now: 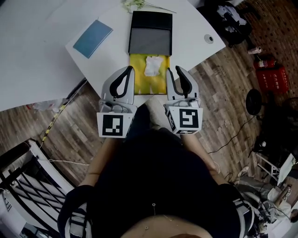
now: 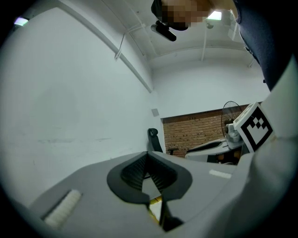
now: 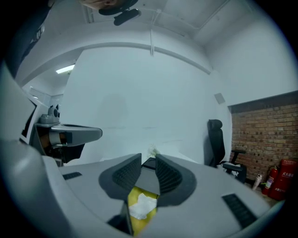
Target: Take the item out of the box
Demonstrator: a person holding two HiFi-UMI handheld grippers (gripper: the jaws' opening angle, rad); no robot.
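A flat black box (image 1: 152, 17) lies open on a curved white tabletop (image 1: 56, 18), and its rectangular inside is lined in smooth grey. A glossy yellow sheet (image 1: 145, 82) is spread flat against the box's near edge. A small crumpled white item (image 1: 152, 65) is laid on the end of the sheet next to the box, outside it. Whether the item is cloth or paper cannot be told.

The left hand-held gripper (image 1: 128, 69) is held nearer than the box, at the sheet's left edge. It is grey plastic with black ribbed pads, and these are brought together at their tips with nothing gripped. The right hand-held gripper (image 1: 175, 70), of the same make, is held at the sheet's right edge. Its pads are set partly apart with nothing between them, and the sheet and item are seen beyond the gap. A cube printed with black-and-white square patterns is carried on each.

A matt blue rectangular notebook (image 1: 93, 38) lies to the left of the box. A pale sprig (image 1: 132, 3) beyond the box is cut off by the frame's edge. A round hole (image 1: 209, 39) is set in the tabletop to the right of the box. Farther right, on a wood-plank floor (image 1: 223, 93), red extinguishers (image 1: 270, 74) are seen; their white print is too small to be read.
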